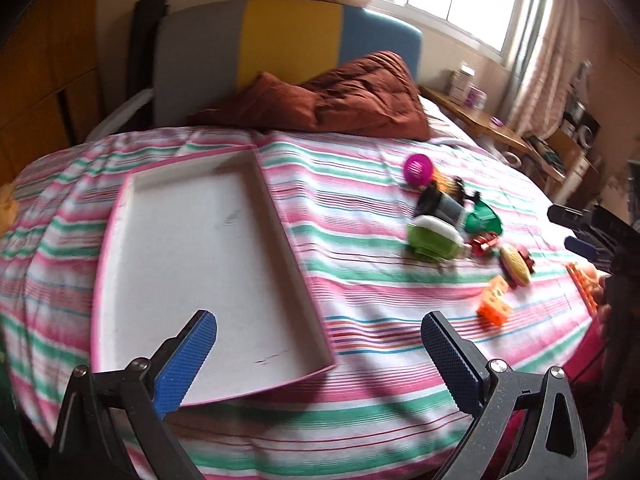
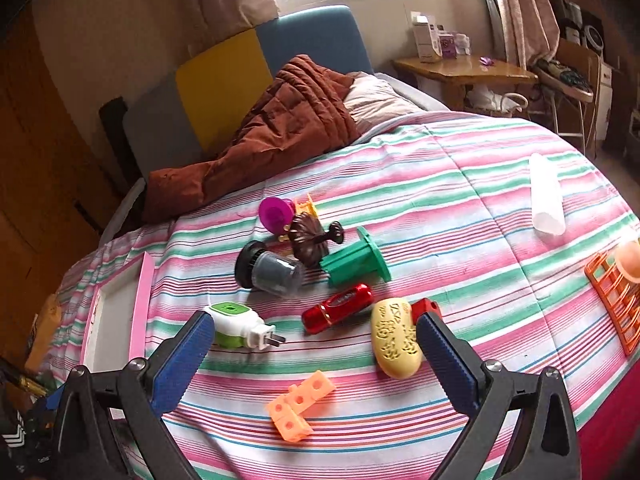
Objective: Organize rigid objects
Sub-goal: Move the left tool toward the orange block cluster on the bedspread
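Both grippers open, empty. My right gripper (image 2: 310, 344) is nearer the orange block (image 2: 300, 406), just below-center; tray (image 1: 120, 216) lies left.

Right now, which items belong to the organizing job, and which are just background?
Job: pink-rimmed tray, orange block, yellow oval case, red car, green plug-in, green spool, dark jar.
Background: brown quilt, wooden table.

Both cameras look forward between their own fingers, down across the bed (image 1: 360, 208) toward the headboard (image 2: 224, 80). The left view hangs over the tray (image 1: 200, 264); the right sits near the toys (image 2: 340, 308). Both share toys, tray and window.
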The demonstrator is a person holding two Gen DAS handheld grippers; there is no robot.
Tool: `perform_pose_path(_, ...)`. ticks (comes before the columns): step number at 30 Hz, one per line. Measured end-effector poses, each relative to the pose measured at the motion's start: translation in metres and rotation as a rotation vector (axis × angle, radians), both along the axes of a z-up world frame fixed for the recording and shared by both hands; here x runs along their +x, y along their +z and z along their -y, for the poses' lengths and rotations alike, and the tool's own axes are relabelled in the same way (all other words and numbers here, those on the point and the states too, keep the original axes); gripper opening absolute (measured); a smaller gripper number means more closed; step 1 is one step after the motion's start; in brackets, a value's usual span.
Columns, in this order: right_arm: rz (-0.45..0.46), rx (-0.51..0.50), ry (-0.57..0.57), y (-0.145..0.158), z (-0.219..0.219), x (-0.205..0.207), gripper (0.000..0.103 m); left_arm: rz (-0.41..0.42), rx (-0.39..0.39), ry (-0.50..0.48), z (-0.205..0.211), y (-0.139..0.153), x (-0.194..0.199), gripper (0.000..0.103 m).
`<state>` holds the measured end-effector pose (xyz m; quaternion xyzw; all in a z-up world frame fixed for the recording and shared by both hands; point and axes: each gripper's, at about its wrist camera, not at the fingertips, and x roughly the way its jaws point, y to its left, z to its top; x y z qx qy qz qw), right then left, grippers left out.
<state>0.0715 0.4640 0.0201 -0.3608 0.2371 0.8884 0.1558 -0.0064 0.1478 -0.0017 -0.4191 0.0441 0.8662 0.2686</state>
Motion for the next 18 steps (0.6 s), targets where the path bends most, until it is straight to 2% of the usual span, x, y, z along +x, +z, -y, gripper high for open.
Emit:
perform_pose_path(2,0.005,-0.054,-0.029,-0.007,-0.015,0.007,0.103,0.024,0.002,-0.064,-0.02,-0.004,0.001,0.103)
perform_pose_path(4,-0.028,-0.158,-0.038,-0.012,-0.027,0.012,0.103,0.027,-0.001,-0.125,-0.039,-0.006,0.005,0.103)
perform_pose_path(8,-0.094,-0.233,-0.049,-0.013,-0.035,0.015,0.103,0.053,-0.006,-0.271,-0.08,-0.015,0.013,0.103)
perform_pose_path(15,-0.157,-0.278,-0.064,-0.013,-0.041,0.022,0.103,0.069,-0.048,-0.436,-0.146,-0.035,0.022,0.102)
perform_pose_path(18,-0.19,-0.325,-0.104,-0.016,-0.048,0.03,0.103,0.069,-0.079,-0.485,-0.171,-0.042,0.025,0.094)
